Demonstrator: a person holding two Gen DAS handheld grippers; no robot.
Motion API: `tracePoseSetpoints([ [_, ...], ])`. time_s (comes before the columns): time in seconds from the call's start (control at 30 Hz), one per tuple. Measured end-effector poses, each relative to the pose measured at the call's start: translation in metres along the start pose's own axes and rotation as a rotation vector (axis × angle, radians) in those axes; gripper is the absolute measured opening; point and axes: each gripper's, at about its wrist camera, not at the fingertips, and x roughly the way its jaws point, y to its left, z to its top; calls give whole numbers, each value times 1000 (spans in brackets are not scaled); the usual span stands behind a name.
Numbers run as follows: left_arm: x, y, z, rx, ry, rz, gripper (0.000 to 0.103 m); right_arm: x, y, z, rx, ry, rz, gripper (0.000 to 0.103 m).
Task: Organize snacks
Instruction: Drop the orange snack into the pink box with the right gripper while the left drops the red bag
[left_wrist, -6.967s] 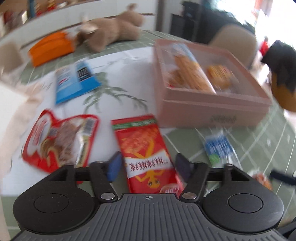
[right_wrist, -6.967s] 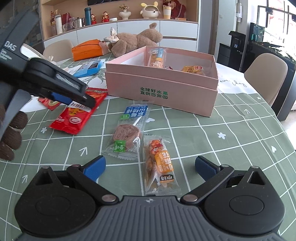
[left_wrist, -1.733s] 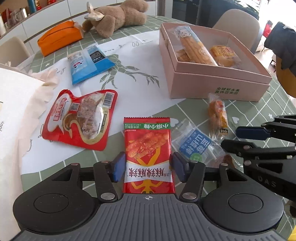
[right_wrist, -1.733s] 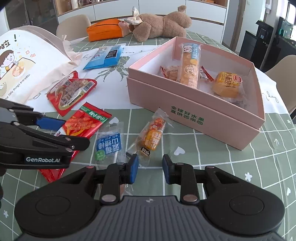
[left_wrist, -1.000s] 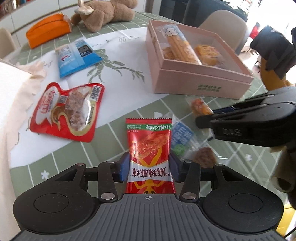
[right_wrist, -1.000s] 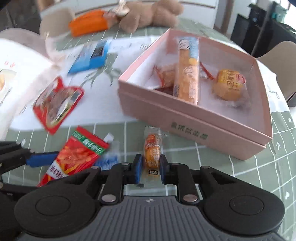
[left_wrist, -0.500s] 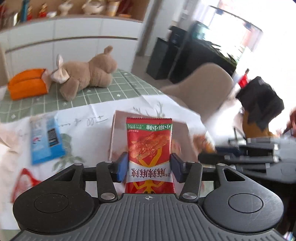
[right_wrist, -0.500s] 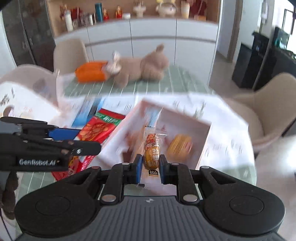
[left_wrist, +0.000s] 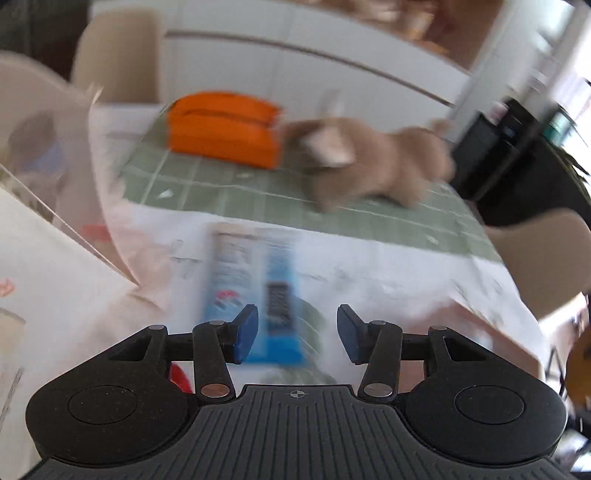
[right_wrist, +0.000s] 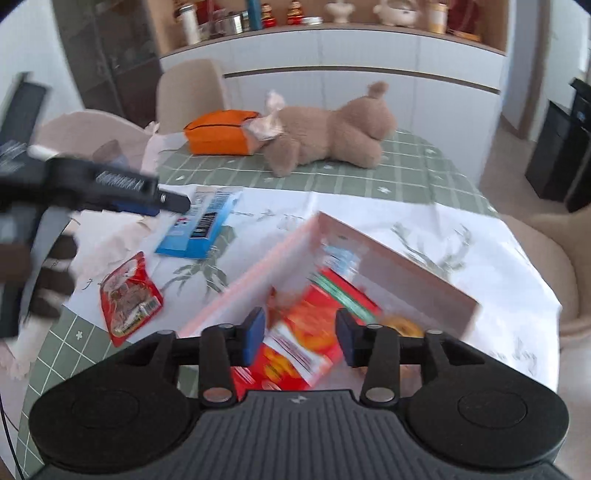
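- Both snacks have left the grippers since half a second ago: the red chili-strip packet (right_wrist: 295, 343) that the left gripper carried now lies inside the pink box (right_wrist: 406, 273), and the small orange packet that the right one pinched is no longer between its pads.
- Left side first: the left gripper (left_wrist: 293, 330) hangs over the blue packet (left_wrist: 255, 288) on the white cloth (left_wrist: 388, 273); its pads are spread with nothing between them, closing slightly. In the right wrist view it shows as a dark blurred arm (right_wrist: 110, 188) above that same blue packet (right_wrist: 201, 229), held by a gloved hand (right_wrist: 48, 280).
- Near it lies a red pouch (right_wrist: 127, 299) with a clear window, flat on the cloth and apart from the box.
- Middle: the right gripper (right_wrist: 301, 338) hovers above the box, its jaws opening and empty.
- Doing this step well means letting each snack fall clear before pulling away, then coming down squarely over the blue packet's long edges.
- Both views are smeared by motion; the red packet looks glossy, tilted, with a green band at one end, and a round orange snack (right_wrist: 400, 326) lies just beside it.
- Right and far: an orange tissue case (right_wrist: 219, 131) and a plush bear (right_wrist: 332, 129) lie on the green checked table (right_wrist: 406, 177).
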Motion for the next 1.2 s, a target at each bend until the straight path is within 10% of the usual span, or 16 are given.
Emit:
tracePoseSetpoints([
  [0.27, 81, -5, 14, 233, 90, 153, 52, 52, 36, 26, -24, 61, 9, 46],
  [0.4, 74, 5, -11, 268, 124, 35, 54, 61, 44, 32, -30, 70, 10, 46],
  [0.63, 34, 39, -56, 128, 184, -161, 47, 91, 71, 62, -21, 64, 28, 57],
  [0.8, -15, 73, -68, 41, 49, -54, 47, 134, 98, 78, 49, 87, 46, 60],
  [1.2, -41, 140, -109, -55, 111, -27, 47, 233, 147, 92, 1, 194, -120, 83],
])
